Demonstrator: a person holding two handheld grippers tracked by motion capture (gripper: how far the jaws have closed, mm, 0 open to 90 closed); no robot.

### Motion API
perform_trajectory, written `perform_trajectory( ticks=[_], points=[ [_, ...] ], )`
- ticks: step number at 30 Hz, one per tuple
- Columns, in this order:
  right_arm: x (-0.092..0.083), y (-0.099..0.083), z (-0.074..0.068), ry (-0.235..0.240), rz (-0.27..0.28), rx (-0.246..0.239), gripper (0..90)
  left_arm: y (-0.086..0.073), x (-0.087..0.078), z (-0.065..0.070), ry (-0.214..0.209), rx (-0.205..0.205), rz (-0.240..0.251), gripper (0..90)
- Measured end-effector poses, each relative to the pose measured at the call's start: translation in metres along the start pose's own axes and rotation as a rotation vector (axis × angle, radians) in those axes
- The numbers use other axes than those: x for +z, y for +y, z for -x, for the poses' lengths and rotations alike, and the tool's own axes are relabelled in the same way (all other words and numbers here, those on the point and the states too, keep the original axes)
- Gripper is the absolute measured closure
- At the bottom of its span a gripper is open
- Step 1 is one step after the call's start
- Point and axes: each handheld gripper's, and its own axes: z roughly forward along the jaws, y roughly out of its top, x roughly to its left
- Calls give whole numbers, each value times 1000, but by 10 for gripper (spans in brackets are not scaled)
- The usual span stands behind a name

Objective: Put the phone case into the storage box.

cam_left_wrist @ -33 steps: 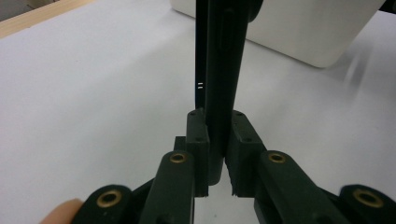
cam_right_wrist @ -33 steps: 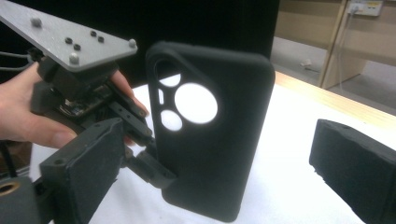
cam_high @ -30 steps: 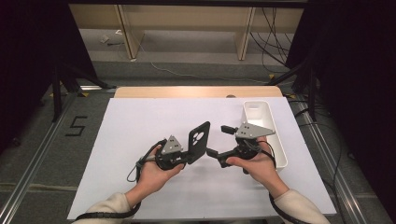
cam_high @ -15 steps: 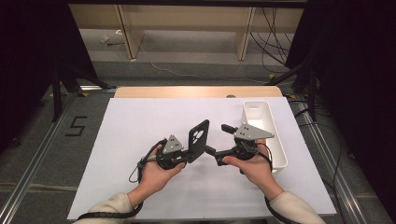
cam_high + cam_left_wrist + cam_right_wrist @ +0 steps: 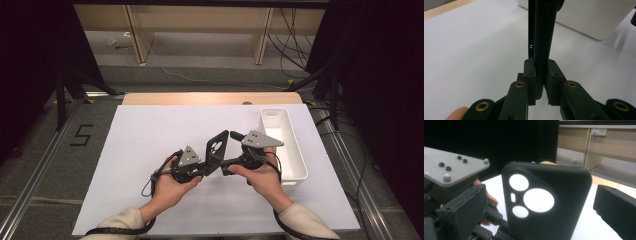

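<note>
Black claws [image 5: 212,162] with brass pivots, grey screwed plates — seemingly cream sleeves [image 5: 122,222].

Phone case [image 5: 546,202]: matte black, camera cut-outs showing white through. Bin [image 5: 283,145]: plain white. Desk [image 5: 150,145] cover: plain white, light wood edge at far side. Left hand-held gripper [image 5: 210,161] and right hand-held gripper [image 5: 226,150]: black jaws, grey top plates, brass-coloured rivets. Sleeves [image 5: 120,222]: cream.
</note>
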Motion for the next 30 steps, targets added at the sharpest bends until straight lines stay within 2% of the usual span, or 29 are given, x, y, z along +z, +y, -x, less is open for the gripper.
perform_trajectory(
  ticks=[7,18,30],
  points=[
    [5,1,0,-27,4,4,5,1,1,3,-8,10,-2,805],
    [14,0,-5,-19,3,-7,14,0,1,3,-12,7,-1,805],
    [13,0,-3,-54,32,7,67,0,2,5,-15,13,7,805]
  ],
)
